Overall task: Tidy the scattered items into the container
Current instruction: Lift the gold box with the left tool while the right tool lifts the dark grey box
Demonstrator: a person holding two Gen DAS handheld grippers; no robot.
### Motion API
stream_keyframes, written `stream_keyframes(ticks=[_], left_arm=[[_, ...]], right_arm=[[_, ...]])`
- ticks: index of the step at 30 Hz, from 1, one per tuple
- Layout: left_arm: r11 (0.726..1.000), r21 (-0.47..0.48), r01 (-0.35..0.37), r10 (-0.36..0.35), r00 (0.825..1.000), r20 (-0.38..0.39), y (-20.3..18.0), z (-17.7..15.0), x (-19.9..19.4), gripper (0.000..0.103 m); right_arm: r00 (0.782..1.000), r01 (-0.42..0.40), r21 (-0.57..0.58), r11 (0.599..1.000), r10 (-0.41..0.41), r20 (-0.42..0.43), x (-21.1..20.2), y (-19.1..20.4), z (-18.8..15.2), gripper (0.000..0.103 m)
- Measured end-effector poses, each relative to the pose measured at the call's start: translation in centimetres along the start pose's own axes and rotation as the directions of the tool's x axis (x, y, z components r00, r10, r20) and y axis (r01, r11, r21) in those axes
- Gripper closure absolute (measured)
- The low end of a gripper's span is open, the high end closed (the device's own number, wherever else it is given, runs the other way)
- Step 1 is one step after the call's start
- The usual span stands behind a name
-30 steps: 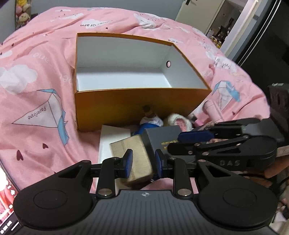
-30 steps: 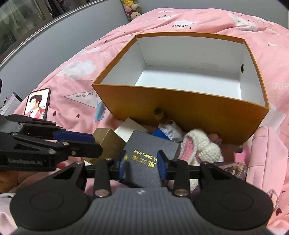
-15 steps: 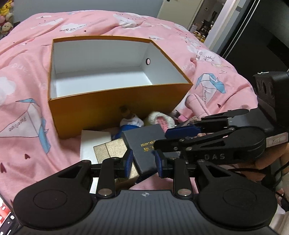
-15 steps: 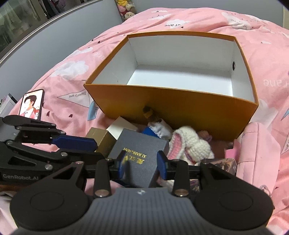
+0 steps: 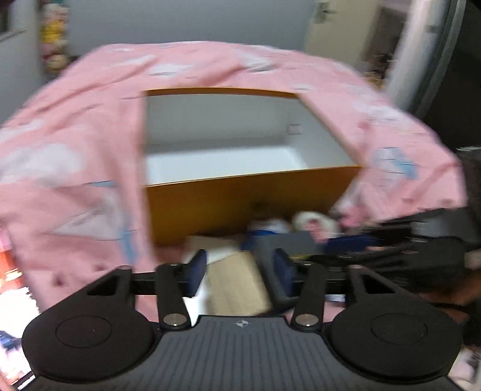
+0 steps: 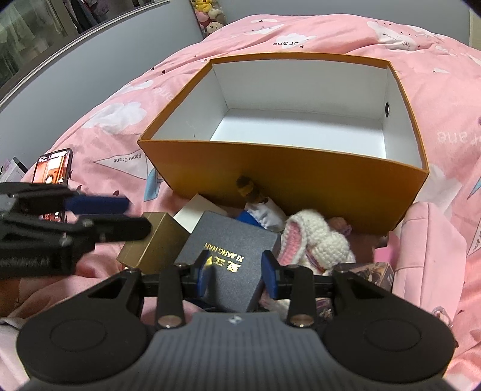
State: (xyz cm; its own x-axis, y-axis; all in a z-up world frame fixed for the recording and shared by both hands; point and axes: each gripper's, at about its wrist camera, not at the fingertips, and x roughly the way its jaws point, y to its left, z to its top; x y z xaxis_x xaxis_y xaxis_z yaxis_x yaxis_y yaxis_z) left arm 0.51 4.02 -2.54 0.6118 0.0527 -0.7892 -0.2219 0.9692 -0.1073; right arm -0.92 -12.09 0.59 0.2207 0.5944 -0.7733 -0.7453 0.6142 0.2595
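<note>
An orange box (image 6: pixel 285 180) with a white, empty inside stands on the pink bed cover. In front of it lie a gold box (image 6: pixel 150 240), a dark box with gold lettering (image 6: pixel 228 258), a white box (image 6: pixel 195 210), a small doll (image 6: pixel 261 210) and a white knitted bunny (image 6: pixel 318 240). My right gripper (image 6: pixel 236 275) is open over the dark box's near end, not pressing it. The left wrist view is blurred. In it my left gripper (image 5: pixel 239 270) has its jaws opening, with the gold box (image 5: pixel 237 282) between the fingers. The orange box (image 5: pixel 249 204) is beyond it.
A phone (image 6: pixel 52 165) with a lit screen lies on the cover at the left. A pink pouch (image 6: pixel 427 255) and a small printed box (image 6: pixel 372 269) sit to the right of the pile. Soft toys (image 6: pixel 210 18) sit by the grey wall far behind.
The left gripper's jaws have spread wider around the gold box, and its view has swung and blurred. The right gripper stays over the dark box.
</note>
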Motion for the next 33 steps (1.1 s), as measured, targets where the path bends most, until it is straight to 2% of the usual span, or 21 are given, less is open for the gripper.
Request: stream_keyframes(ticks=[1,5,11,13,17,22,27,32,33], left_arm=[[1.000,-0.018,-0.003,0.003,1.000,-0.024,0.3,0.0,0.4,0.043],[0.990,-0.125,0.072,-0.084,0.992,-0.095,1.5,0.0,1.5,0.042],[0.979,-0.191,0.068,-0.099,0.983,-0.155,2.1,-0.1,2.7,0.041],[0.977,-0.203,0.072,-0.107,0.980,-0.170,2.1,-0.3,3.0,0.049],[0.976,-0.205,0.068,-0.103,0.981,-0.167,2.1,-0.5,2.8,0.050],[0.984,-0.178,0.032,-0.060,0.987,-0.151,2.3,-0.3,2.1,0.050],[0.982,-0.185,0.032,-0.064,0.984,-0.166,2.8,-0.3,2.7,0.050],[0.984,-0.177,0.034,-0.063,0.986,-0.157,2.7,-0.2,2.9,0.050],[0.984,-0.177,0.036,-0.064,0.985,-0.158,2.8,-0.2,2.9,0.050]], right_arm=[[1.000,0.000,0.000,1.000,0.000,0.001,0.0,0.0,0.0,0.062],[1.000,0.000,0.000,1.000,0.000,0.000,0.0,0.0,0.0,0.062],[1.000,-0.004,0.038,0.999,0.005,-0.024,0.1,-0.6,-0.3,0.058],[0.999,-0.014,0.061,0.998,0.017,-0.034,0.3,-1.0,-0.4,0.058],[0.998,-0.046,0.110,0.993,0.051,-0.041,0.5,-1.8,-0.4,0.055],[0.991,-0.113,0.188,0.976,0.125,-0.057,1.7,-2.7,-0.2,0.049],[0.974,-0.191,0.264,0.946,0.215,-0.067,3.3,-3.5,-0.2,0.041],[0.943,-0.272,0.348,0.897,0.321,-0.090,5.4,-3.8,-0.6,0.036],[0.942,-0.273,0.358,0.893,0.324,-0.090,5.5,-3.7,-0.7,0.036]])
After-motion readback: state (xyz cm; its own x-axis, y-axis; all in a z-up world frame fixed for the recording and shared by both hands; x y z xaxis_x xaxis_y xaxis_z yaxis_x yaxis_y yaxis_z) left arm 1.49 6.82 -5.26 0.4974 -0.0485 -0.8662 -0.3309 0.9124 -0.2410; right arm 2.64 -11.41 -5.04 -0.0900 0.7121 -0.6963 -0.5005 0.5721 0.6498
